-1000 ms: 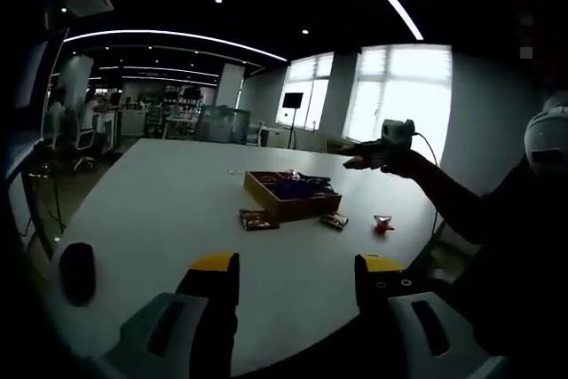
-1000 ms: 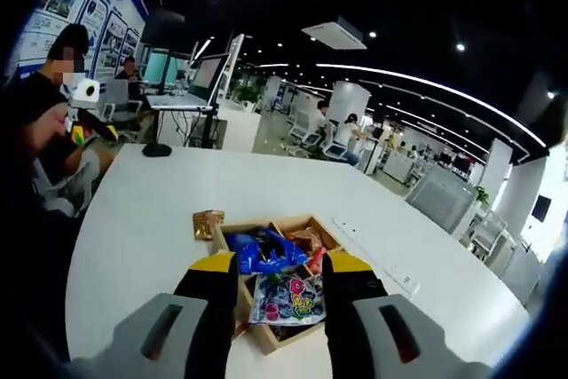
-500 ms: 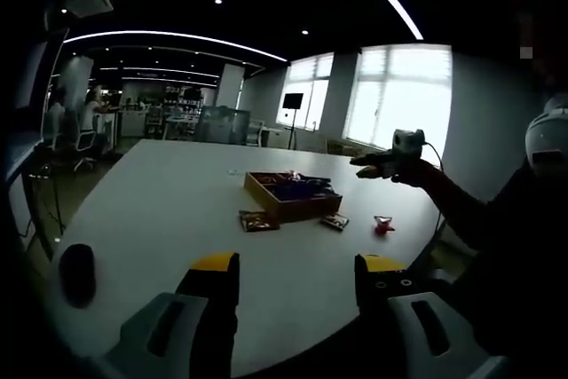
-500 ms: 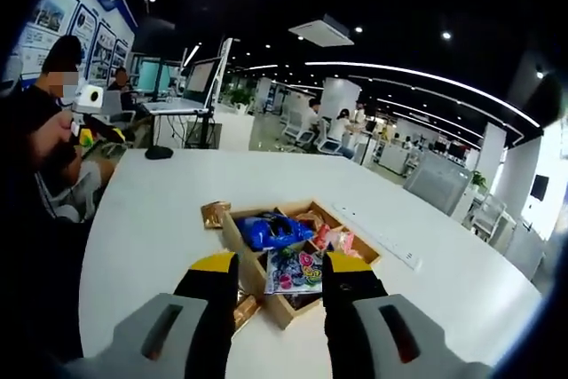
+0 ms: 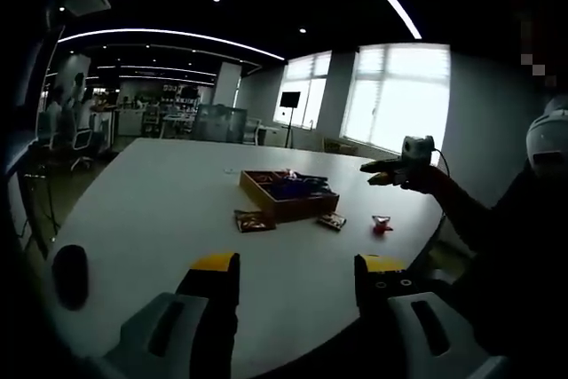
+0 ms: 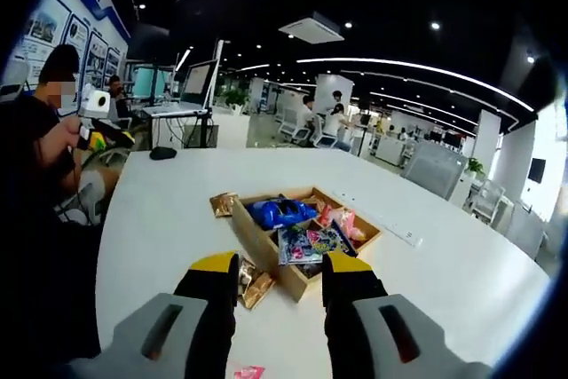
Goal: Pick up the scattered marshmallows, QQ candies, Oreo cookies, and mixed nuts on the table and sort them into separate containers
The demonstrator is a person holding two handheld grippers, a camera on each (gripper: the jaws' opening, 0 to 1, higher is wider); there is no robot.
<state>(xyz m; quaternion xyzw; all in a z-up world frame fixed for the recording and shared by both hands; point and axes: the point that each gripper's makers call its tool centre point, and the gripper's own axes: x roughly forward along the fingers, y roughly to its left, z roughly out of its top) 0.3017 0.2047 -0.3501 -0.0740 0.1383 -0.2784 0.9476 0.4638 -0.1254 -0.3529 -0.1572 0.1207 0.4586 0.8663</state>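
Observation:
A wooden compartment box (image 5: 284, 194) (image 6: 266, 239) stands mid-table with a blue packet (image 6: 279, 211), a colourful candy packet (image 6: 306, 241) and a pink packet (image 6: 343, 220) inside. Loose snack packets lie around it: a brown one (image 6: 223, 204) (image 5: 253, 219), another (image 6: 254, 284) (image 5: 335, 220) and a pink-red one (image 5: 382, 224) (image 6: 248, 372). My left gripper (image 5: 297, 268) hangs open and empty over the near table edge, far from the box. My right gripper (image 6: 280, 268) (image 5: 373, 171) is open with nothing between its jaws, held short of the box.
The white table (image 5: 169, 210) is wide and bare on the left. A black mouse (image 5: 69, 274) (image 6: 162, 153) lies near its edge. A white power strip (image 6: 383, 229) runs beyond the box. A person's hand holds the left gripper (image 6: 100, 137) at the far left.
My right gripper has drawn back from over the box, which now lies farther ahead of its jaws. In the left gripper view it drifted right, away from the box. The left gripper barely moved.

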